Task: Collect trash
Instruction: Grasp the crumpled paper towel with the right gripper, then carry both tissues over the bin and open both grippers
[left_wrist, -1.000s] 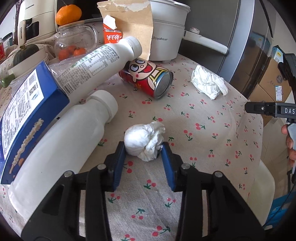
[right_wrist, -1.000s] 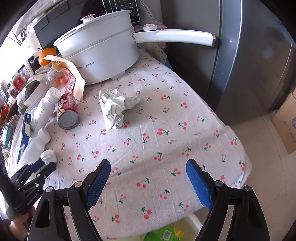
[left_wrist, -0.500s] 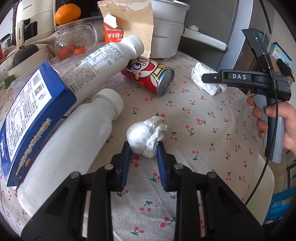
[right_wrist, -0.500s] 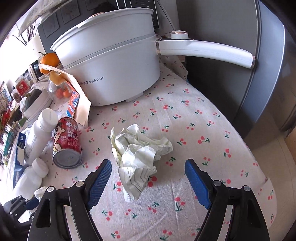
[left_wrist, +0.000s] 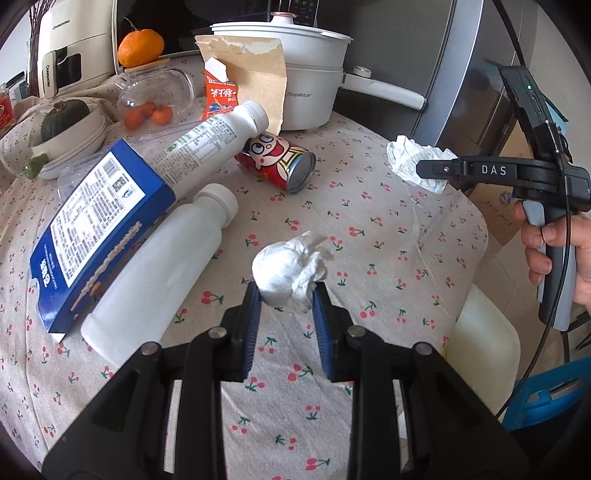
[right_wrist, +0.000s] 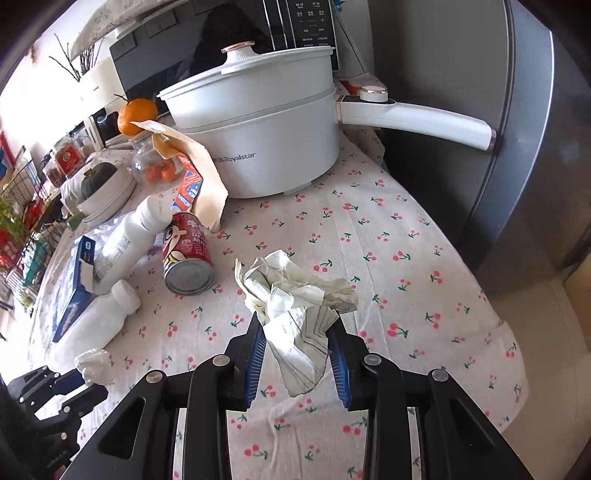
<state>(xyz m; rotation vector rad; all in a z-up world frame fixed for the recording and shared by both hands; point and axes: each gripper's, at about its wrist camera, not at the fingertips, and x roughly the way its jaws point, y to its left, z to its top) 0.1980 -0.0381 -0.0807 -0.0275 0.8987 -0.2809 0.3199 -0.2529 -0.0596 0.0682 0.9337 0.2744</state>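
A white tissue wad (left_wrist: 291, 269) sits pinched between the blue pads of my left gripper (left_wrist: 286, 295), a little above the cherry-print tablecloth (left_wrist: 388, 240). The right wrist view shows the same left gripper (right_wrist: 79, 376) at the lower left with the tissue wad (right_wrist: 92, 363). A crumpled sheet of paper (right_wrist: 295, 291) lies between the jaws of my right gripper (right_wrist: 297, 332). Those jaws are closing and both pads touch it. From the left wrist view, the right gripper (left_wrist: 424, 170) covers part of the crumpled paper (left_wrist: 406, 155) near the table's right edge.
A red can (left_wrist: 280, 162), two white bottles (left_wrist: 159, 266) (left_wrist: 207, 140), a blue box (left_wrist: 96, 225), an orange carton (left_wrist: 219, 96) and torn cardboard (left_wrist: 255, 74) lie left of centre. A white pot (right_wrist: 258, 140) stands behind; a grey fridge (right_wrist: 517, 147) rises beyond the right edge.
My left jaws closed on the tissue wad and rose slightly with it. My right gripper moved in over the crumpled paper and its jaws narrowed from wide apart onto it.
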